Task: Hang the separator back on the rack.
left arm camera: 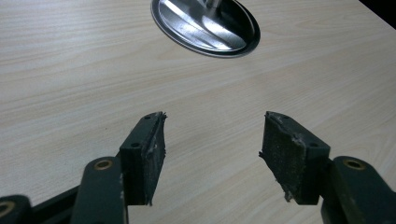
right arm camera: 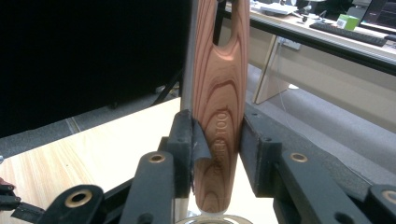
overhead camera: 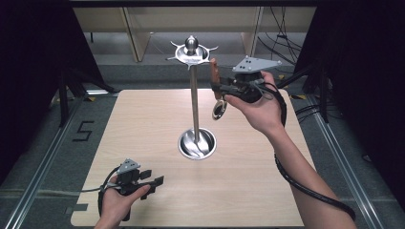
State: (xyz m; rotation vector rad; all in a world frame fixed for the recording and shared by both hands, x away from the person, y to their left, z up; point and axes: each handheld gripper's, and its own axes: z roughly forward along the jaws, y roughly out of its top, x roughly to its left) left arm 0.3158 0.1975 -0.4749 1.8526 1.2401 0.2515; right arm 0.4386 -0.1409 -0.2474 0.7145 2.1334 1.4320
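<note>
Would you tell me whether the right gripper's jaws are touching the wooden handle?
Touching. The right gripper view shows the right gripper with both jaws pressed against the sides of the wooden handle.

Black grippers (overhead camera: pixel 155 182) with brass rivets, grey three-cornered plates, black cables.
</note>
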